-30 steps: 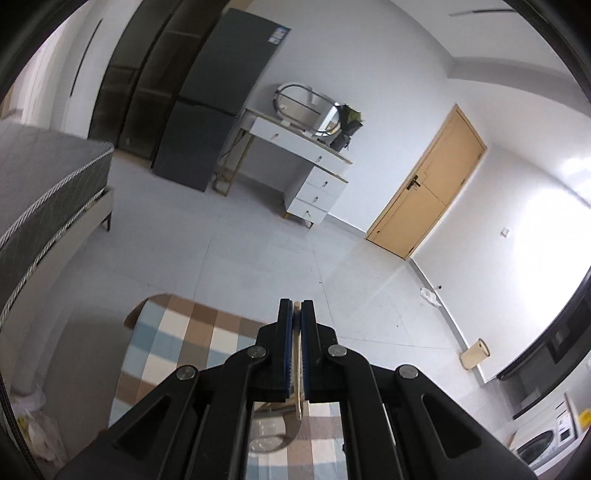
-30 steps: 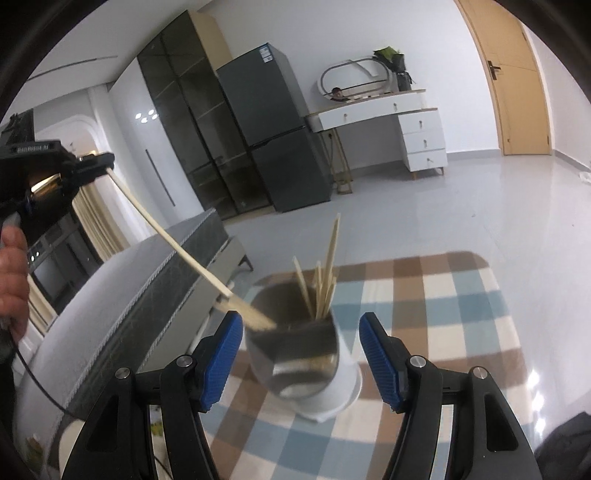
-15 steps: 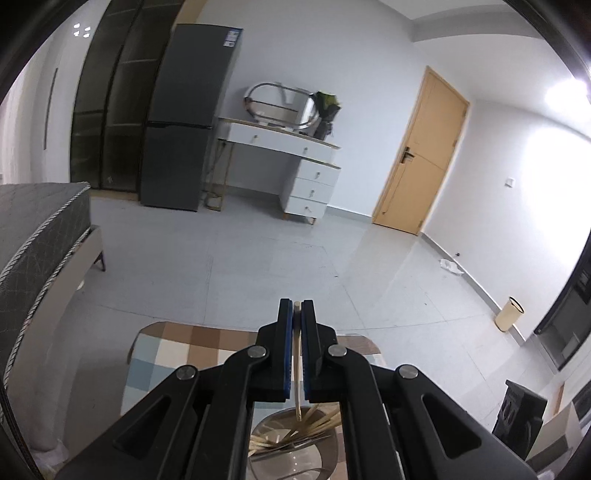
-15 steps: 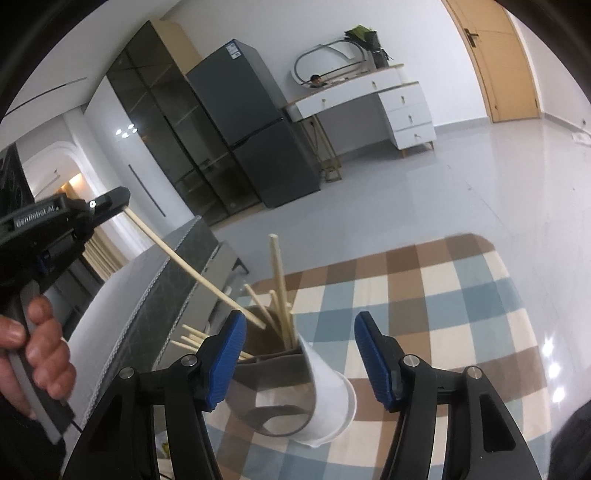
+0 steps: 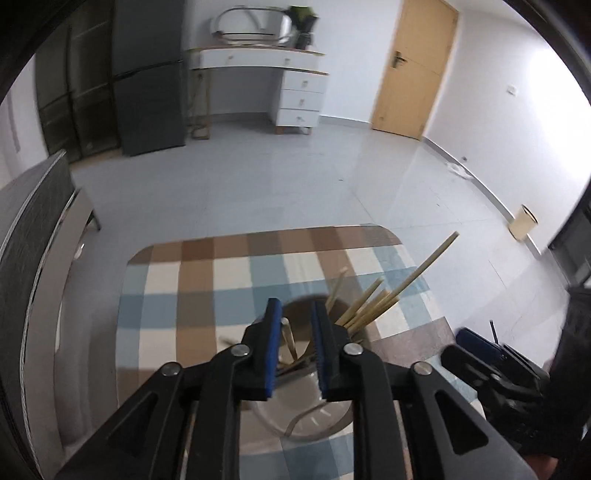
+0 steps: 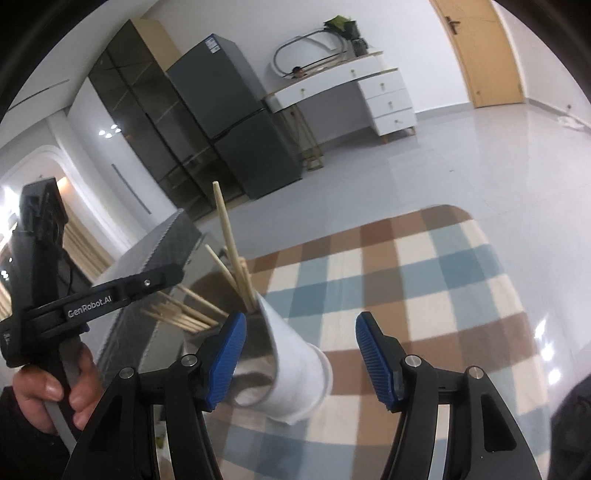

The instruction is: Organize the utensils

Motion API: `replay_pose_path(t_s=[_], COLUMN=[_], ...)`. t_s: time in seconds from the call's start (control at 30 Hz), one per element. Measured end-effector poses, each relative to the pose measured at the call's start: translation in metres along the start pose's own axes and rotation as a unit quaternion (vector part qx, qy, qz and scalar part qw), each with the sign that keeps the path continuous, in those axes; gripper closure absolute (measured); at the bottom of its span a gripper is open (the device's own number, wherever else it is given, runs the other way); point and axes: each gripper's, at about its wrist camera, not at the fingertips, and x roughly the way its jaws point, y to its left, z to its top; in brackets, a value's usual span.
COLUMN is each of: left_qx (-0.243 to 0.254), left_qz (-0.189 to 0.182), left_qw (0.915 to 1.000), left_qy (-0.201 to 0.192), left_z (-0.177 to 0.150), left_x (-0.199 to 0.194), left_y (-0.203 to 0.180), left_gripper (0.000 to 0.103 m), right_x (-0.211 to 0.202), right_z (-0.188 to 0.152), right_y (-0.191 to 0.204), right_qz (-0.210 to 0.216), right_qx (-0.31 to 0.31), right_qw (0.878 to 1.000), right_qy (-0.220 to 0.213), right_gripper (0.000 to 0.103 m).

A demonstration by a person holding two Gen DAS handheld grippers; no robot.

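- pale grey tiled floor [image 5: 258,192], glossy with light glare
- white walls [image 5: 498,92]; tan wooden door [image 5: 413,70]
- white dressing desk [image 5: 295,88] with drawers and oval mirror [image 5: 251,26]
- dark grey fridge [image 6: 236,122] beside dark glass cabinets [image 6: 140,114]
- checked tablecloth [image 6: 406,280] on the table

Checked tablecloth [image 5: 236,273], grey fridge [image 5: 147,74], white dresser [image 5: 299,96], wooden door [image 5: 413,66], bin [image 5: 523,225]

Checked brown, blue and cream tabletop [image 5: 207,280] with rounded corners, above grey tiled floor [image 5: 258,184]. Standing on it toward 6 o'clock: shiny metal holder [image 6: 295,354] with wooden chopsticks [image 5: 373,306].
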Motion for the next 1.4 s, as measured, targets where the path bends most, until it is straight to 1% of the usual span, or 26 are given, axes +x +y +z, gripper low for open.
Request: replay_pose_path(t_s=[0.03, 0.07, 0.1, 0.13, 0.2, 0.23, 0.27, 0.3, 0.33, 0.37, 0.4, 0.47, 0.53, 0.6, 0.67, 0.8, 0.9, 1.03, 1.2, 1.4], left_qx=[-0.012, -0.021, -0.035, -0.040, -0.041, -0.038, -0.036, -0.034, -0.031, -0.030, -0.031, -0.039, -0.046, -0.047, -0.046, -0.053, -0.058, -0.055, -0.064, -0.065], left_qz=[-0.004, -0.006, -0.004, -0.001, 0.004, 0.008, 0.013, 0.020, 0.029, 0.035, 0.043, 0.048, 0.055, 0.063, 0.069, 0.102, 0.103, 0.118, 0.116, 0.116], left_qw=[0.9999, 0.9997, 0.9988, 0.9982, 0.9967, 0.9963, 0.9959, 0.9950, 0.9938, 0.9929, 0.9906, 0.9875, 0.9845, 0.9814, 0.9794, 0.9730, 0.9714, 0.9676, 0.9703, 0.9692], left_qy=[-0.005, -0.012, -0.033, -0.045, -0.071, -0.076, -0.082, -0.092, -0.102, -0.109, -0.126, -0.145, -0.160, -0.175, -0.184, -0.200, -0.206, -0.216, -0.202, -0.208], left_z=[-0.002, -0.004, -0.006, -0.008, -0.009, -0.008, -0.008, -0.011, -0.013, -0.015, -0.020, -0.028, -0.033, -0.039, -0.043, -0.051, -0.058, -0.066, -0.073, -0.082], left_x=[-0.008, -0.014, -0.030, -0.039, -0.063, -0.073, -0.079, -0.092, -0.104, -0.110, -0.125, -0.143, -0.155, -0.167, -0.171, -0.182, -0.184, -0.183, -0.178, -0.181], left_y=[0.002, 0.003, 0.004, 0.003, -0.004, -0.008, -0.011, -0.015, -0.020, -0.019, -0.023, -0.024, -0.025, -0.026, -0.025, -0.027, -0.025, -0.024, -0.019, -0.020], left_gripper=[0.067, 0.056, 0.038, 0.033, 0.032, 0.031, 0.029, 0.024, 0.018, 0.017, 0.017, 0.014, 0.007, 0.005, 0.003, 0.001, 0.001, 0.001, 0.001, 0.001], right_x=[-0.006, -0.010, -0.016, -0.024, -0.038, -0.047, -0.054, -0.064, -0.074, -0.081, -0.088, -0.103, -0.117, -0.126, -0.138, -0.152, -0.159, -0.166, -0.170, -0.171], right_z=[-0.003, -0.005, -0.007, -0.010, -0.011, -0.012, -0.012, -0.013, -0.013, -0.013, -0.014, -0.015, -0.018, -0.020, -0.023, -0.028, -0.031, -0.035, -0.040, -0.044], right_y=[0.000, 0.000, 0.001, 0.004, 0.010, 0.014, 0.017, 0.022, 0.028, 0.033, 0.038, 0.051, 0.063, 0.072, 0.082, 0.096, 0.105, 0.109, 0.111, 0.111], right_qz=[-0.002, -0.005, -0.007, -0.008, -0.008, -0.006, -0.004, -0.002, -0.001, 0.000, 0.001, 0.006, 0.008, 0.010, 0.013, 0.015, 0.018, 0.016, 0.014, 0.011], right_qx=[-0.002, -0.003, -0.004, -0.008, -0.015, -0.019, -0.023, -0.027, -0.032, -0.036, -0.041, -0.057, -0.073, -0.083, -0.095, -0.111, -0.121, -0.134, -0.137, -0.142], right_qw=[1.000, 1.000, 1.000, 1.000, 1.000, 0.999, 0.999, 0.998, 0.997, 0.996, 0.995, 0.992, 0.988, 0.986, 0.982, 0.976, 0.973, 0.970, 0.969, 0.969], right_qy=[-0.001, -0.003, -0.005, -0.009, -0.023, -0.034, -0.045, -0.058, -0.073, -0.085, -0.096, -0.116, -0.133, -0.147, -0.164, -0.187, -0.195, -0.204, -0.206, -0.202], right_gripper=[0.041, 0.041, 0.038, 0.037, 0.034, 0.033, 0.029, 0.024, 0.022, 0.017, 0.013, 0.011, 0.008, 0.002, 0.000, 0.000, 0.000, 0.000, 0.000, 0.000])
